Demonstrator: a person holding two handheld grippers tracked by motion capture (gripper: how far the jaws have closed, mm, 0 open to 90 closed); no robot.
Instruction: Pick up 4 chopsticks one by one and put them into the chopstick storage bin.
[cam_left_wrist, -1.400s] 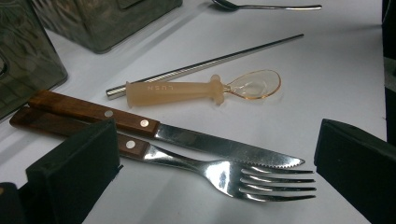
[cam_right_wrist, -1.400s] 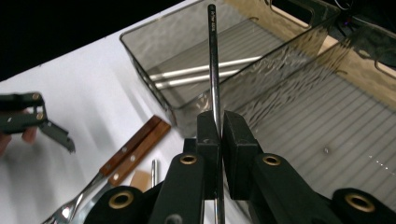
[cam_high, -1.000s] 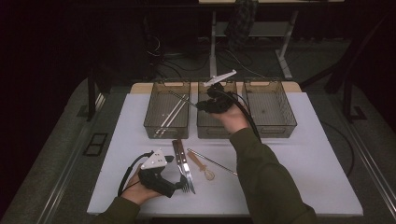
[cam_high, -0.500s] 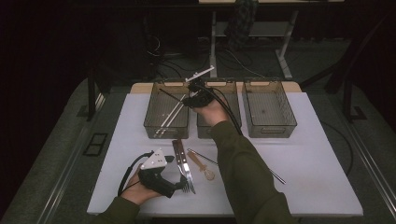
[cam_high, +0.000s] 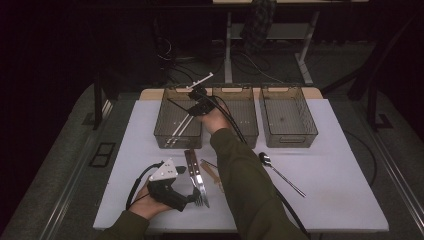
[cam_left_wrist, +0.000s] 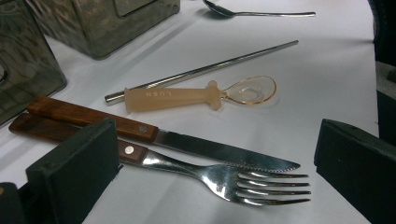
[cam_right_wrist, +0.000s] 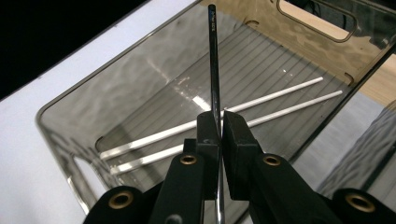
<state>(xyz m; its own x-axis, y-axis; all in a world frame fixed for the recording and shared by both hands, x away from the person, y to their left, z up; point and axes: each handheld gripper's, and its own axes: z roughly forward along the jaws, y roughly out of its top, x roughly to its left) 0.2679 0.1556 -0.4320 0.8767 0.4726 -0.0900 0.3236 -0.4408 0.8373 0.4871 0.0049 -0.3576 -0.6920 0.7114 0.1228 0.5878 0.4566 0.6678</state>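
While the right gripper (cam_right_wrist: 220, 125) clamps it, the thin chopstick (cam_right_wrist: 214, 70) gleams dark metallic

Right gripper (cam_right_wrist: 219, 130) stretched far forward, jaws pinched together, left gripper (cam_left_wrist: 215, 172) resting low, jaws spread wide

Your left gripper view gives you one word to read: "LUSN", in raised letters along the pale, cream-coloured handle of the small clear-bowled spoon (cam_left_wrist: 196, 96) that lies on the white surface, just this side of the steel chopstick (cam_left_wrist: 201, 71). In your right gripper view there's some fine marking near the top end of the dark chopstick (cam_right_wrist: 214, 70) that your hand-held gripper pinches, but it's too small to make out.
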